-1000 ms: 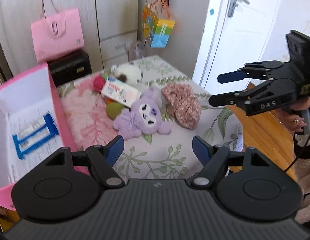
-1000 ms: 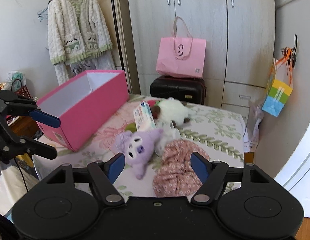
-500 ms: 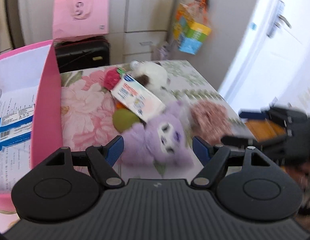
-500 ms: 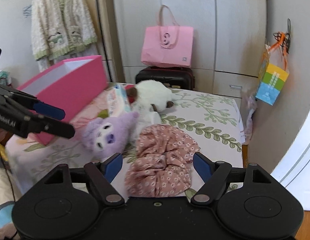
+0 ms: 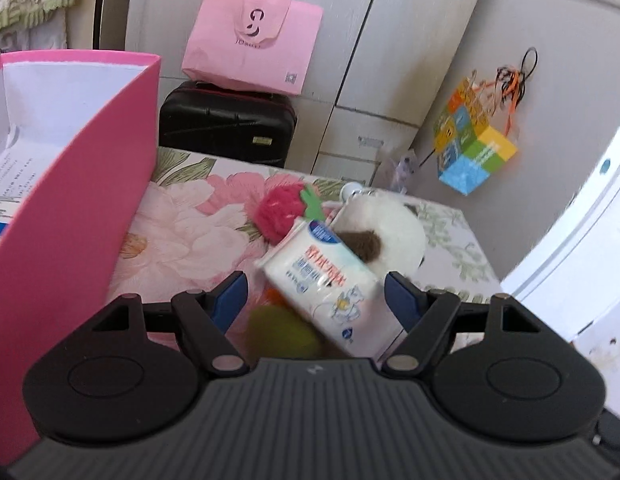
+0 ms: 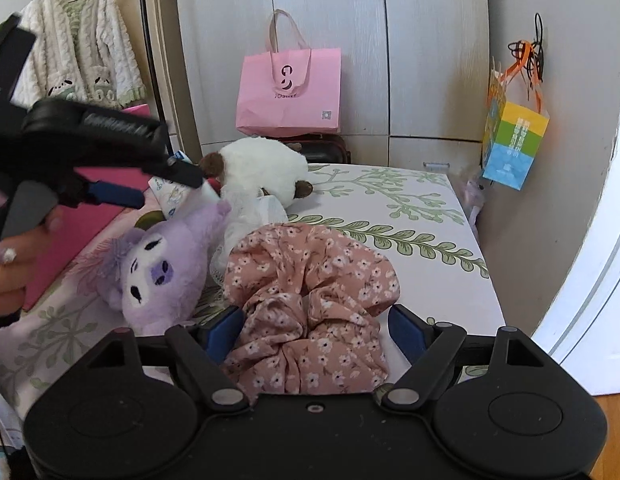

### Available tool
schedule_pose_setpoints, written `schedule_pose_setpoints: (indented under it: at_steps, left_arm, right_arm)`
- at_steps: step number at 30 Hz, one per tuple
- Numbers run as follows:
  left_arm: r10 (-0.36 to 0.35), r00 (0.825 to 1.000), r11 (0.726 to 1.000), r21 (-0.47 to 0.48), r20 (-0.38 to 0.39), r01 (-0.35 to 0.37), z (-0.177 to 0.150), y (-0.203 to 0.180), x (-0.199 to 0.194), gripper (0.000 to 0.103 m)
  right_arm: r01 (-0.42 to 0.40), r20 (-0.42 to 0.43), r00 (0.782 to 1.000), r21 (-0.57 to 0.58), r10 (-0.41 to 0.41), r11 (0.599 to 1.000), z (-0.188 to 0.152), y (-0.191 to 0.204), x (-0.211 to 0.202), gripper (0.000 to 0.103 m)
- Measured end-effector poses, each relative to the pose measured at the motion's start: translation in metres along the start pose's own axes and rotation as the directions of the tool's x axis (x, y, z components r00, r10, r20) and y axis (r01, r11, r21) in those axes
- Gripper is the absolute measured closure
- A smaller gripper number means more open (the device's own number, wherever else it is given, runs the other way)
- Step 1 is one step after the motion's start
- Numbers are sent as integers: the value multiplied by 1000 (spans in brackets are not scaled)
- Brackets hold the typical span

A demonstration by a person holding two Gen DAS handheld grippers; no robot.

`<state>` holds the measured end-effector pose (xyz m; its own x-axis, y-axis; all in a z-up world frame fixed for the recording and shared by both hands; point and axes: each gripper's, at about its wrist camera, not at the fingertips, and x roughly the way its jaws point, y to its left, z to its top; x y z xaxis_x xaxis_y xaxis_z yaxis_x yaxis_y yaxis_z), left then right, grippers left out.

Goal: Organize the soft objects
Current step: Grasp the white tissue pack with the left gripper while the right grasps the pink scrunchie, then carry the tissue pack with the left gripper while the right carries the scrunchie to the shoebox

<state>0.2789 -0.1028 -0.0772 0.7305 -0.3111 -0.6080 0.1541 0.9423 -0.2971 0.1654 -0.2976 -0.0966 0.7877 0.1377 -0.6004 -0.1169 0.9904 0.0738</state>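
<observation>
The right claw (image 6: 313, 330) hangs wide over a pink floral scrunchie (image 6: 310, 300), its blue pads flanking the gathered cloth at the near edge of the surface (image 6: 429, 216). The scrunchie looks light and limp; pinching a thick fold of the ruffle should serve best. Just left lies a purple plush (image 6: 158, 268), squashy and probably easiest gripped at the body. The left claw (image 5: 313, 296), also wide and empty, hovers over a white tissue pack (image 5: 325, 280) that leans on a green ball (image 5: 284, 332). Beyond lie a red strawberry toy (image 5: 276, 214) and a white plush (image 6: 266, 168). The pink box (image 5: 82, 200) stands open at left, its tall wall an obstacle to clear.
</observation>
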Motion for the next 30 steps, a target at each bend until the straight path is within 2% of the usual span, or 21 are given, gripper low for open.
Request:
schedule_pose_setpoints:
  at_steps: [5,7,11,13,16,18,22,26,30]
  left_arm:
    - [20,1000,999,-38,1,-20,-3,-6,7,28]
    - [50,999,998,-48,14,-50,-4,-7,9,28]
    - [70,996,996,-59,48,-67,-4,-6,9,40]
    - [58,997,996,-69,42,-55,-5,-4,9,42]
    - [69,997,995,-76,42,-65,-5,-4,10,43]
    - [71,997,995,-76,41,-68,-6,-5,11,40]
    - [51,999,990,-132,7,-50,-7,1,18,40]
    - [68,997,992,-108,43,-63,-9,-4,13,47]
    - [48,996,994,-97,77,-40,-12,-6,6,52]
  right_arm:
    - [-9,40,999,15,8,1000,-6,2,-7,19]
    - [-24,56,998,36,22,999,-8,2,-9,19]
    - [-29,69,997,31,26,999,-11,5,-10,22]
    - [-36,72,997,30,34,999,-12,5,-9,40]
    - [-51,67,997,40,48,998,-14,4,-7,60]
    - [-48,74,996,36,45,998,-16,3,-7,69]
    - [-44,87,995,38,41,998,-19,3,-6,73]
    - [-55,95,994,48,50,997,-19,0,-6,73]
    - [-48,103,994,56,42,997,-20,0,-5,76]
